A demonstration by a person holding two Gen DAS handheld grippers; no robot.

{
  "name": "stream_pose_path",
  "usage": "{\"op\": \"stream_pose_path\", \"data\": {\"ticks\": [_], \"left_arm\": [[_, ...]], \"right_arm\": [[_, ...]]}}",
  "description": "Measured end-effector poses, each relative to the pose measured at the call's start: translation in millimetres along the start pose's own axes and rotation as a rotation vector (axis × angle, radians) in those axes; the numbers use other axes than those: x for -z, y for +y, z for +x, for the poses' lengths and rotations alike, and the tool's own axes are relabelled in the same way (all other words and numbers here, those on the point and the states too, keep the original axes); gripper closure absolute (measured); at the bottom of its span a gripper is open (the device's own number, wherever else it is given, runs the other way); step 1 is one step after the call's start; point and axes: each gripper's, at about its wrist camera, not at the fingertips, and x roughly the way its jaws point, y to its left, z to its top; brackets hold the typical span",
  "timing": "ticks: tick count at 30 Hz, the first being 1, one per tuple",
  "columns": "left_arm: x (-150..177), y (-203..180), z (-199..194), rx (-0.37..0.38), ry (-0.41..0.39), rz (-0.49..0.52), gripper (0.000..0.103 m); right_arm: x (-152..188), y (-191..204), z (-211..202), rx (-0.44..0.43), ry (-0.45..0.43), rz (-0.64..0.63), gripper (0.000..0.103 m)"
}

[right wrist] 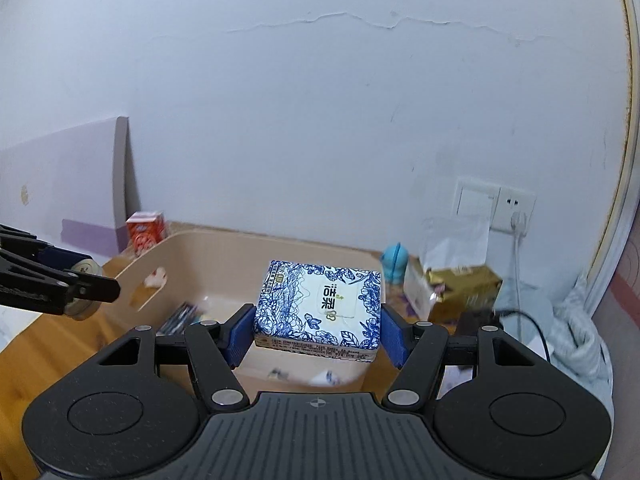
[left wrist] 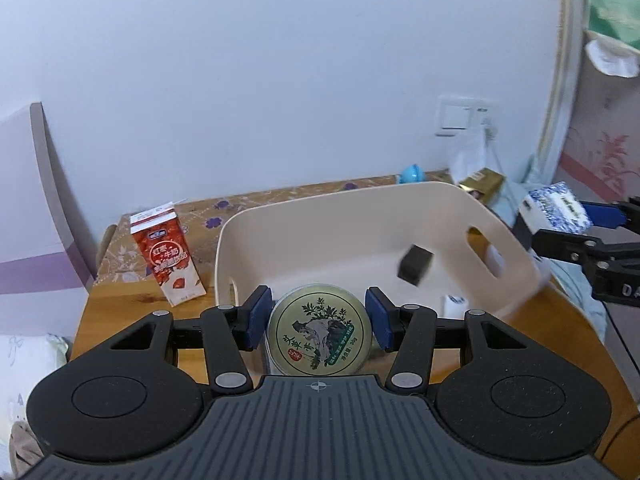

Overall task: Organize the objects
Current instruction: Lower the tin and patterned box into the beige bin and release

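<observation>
My left gripper (left wrist: 318,322) is shut on a round green-and-gold tin (left wrist: 318,328) and holds it at the near rim of a beige plastic basket (left wrist: 304,216). My right gripper (right wrist: 318,332) is shut on a blue-and-white tissue pack (right wrist: 320,308) and holds it above the basket (right wrist: 224,256). In the left wrist view the right gripper with the tissue pack (left wrist: 556,210) is at the basket's right side. In the right wrist view the left gripper with the tin (right wrist: 82,280) is at the basket's left. A small dark box (left wrist: 415,264) and other small items lie in the basket.
A red milk carton (left wrist: 168,256) stands on the wooden table (left wrist: 120,308) left of the basket. A gold box (right wrist: 464,292), a blue toy (right wrist: 394,262) and a clear bag (right wrist: 456,244) sit behind the basket near a wall socket (right wrist: 494,204). Bedding lies at the right.
</observation>
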Motion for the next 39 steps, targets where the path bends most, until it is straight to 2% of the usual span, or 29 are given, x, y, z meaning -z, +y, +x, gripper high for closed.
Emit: {"op": "stream_pose_path", "data": {"ticks": [6,12,15,17,18,20,21,23,25,26,28,30,32,39], "left_arm": [[-6,-7,51,-0.008,0.066,-0.011,0.050],[3,-13,102,-0.053,0.207,0.010,0.050],[12,-13,117,-0.059,0.274,0.008,0.050],[18,-15,123,-0.067,0.302,0.024,0.050],[18,-15,123,-0.068,0.301,0.017,0.050],[18,-11,120,-0.066,0.293,0.000,0.050],[17,-10,116,-0.067,0.277,-0.001,0.049],[15,-10,106,-0.070,0.248,0.008,0.035],[13,-9,89,-0.066,0.199,0.020,0.028],[13,-8,80,-0.063,0.175,0.024,0.025],[12,-5,62,-0.059,0.135,0.022,0.023],[14,1,43,-0.062,0.101,0.012,0.020],[16,4,28,-0.067,0.078,0.011,0.016],[48,17,-6,-0.090,0.061,0.039,0.015]], "right_arm": [[-9,-1,42,0.014,0.044,-0.003,0.041],[1,3,90,0.004,0.155,-0.005,0.041],[9,7,106,-0.034,0.209,0.009,0.041],[14,11,110,-0.030,0.222,-0.011,0.041],[16,14,112,-0.026,0.227,-0.025,0.040],[18,17,113,-0.022,0.241,-0.046,0.033],[19,17,112,-0.018,0.244,-0.056,0.033],[19,18,107,-0.008,0.234,-0.069,0.028],[17,18,97,0.009,0.210,-0.075,0.019],[16,17,92,0.015,0.195,-0.073,0.017],[14,16,79,0.026,0.169,-0.064,0.005],[13,16,66,0.038,0.139,-0.047,0.000],[13,15,52,0.040,0.114,-0.027,0.000],[29,22,17,0.028,0.069,0.044,0.000]]}}
